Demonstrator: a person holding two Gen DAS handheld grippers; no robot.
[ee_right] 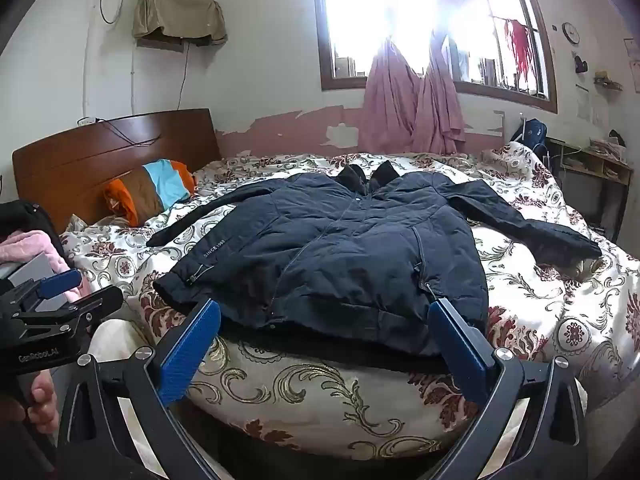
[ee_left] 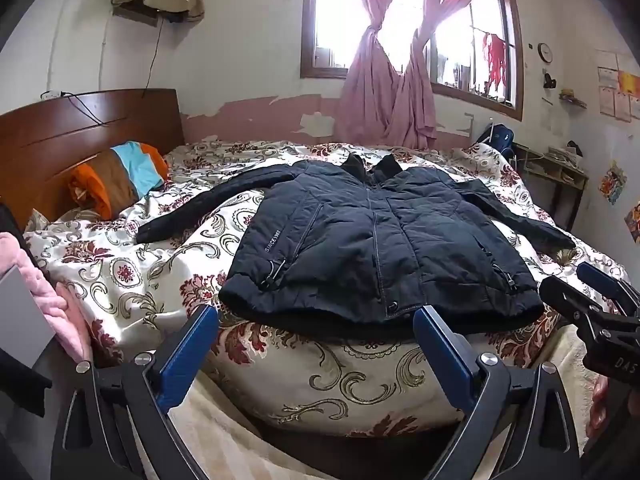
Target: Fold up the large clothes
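Dark quilted jacket lies flat straight ahead of both wide-spread, empty claws, collar away and hem nearest, its sleeves splayed sideways, the left gripper nearer its left sleeve, the right gripper nearer the right.

Jacket: dark navy, pale stitching. Bedspread: cream with maroon floral medallions and gold scrolls. Pillow: orange, brown, sky-blue stripes. Curtains: pink. Headboard: reddish-brown wood.
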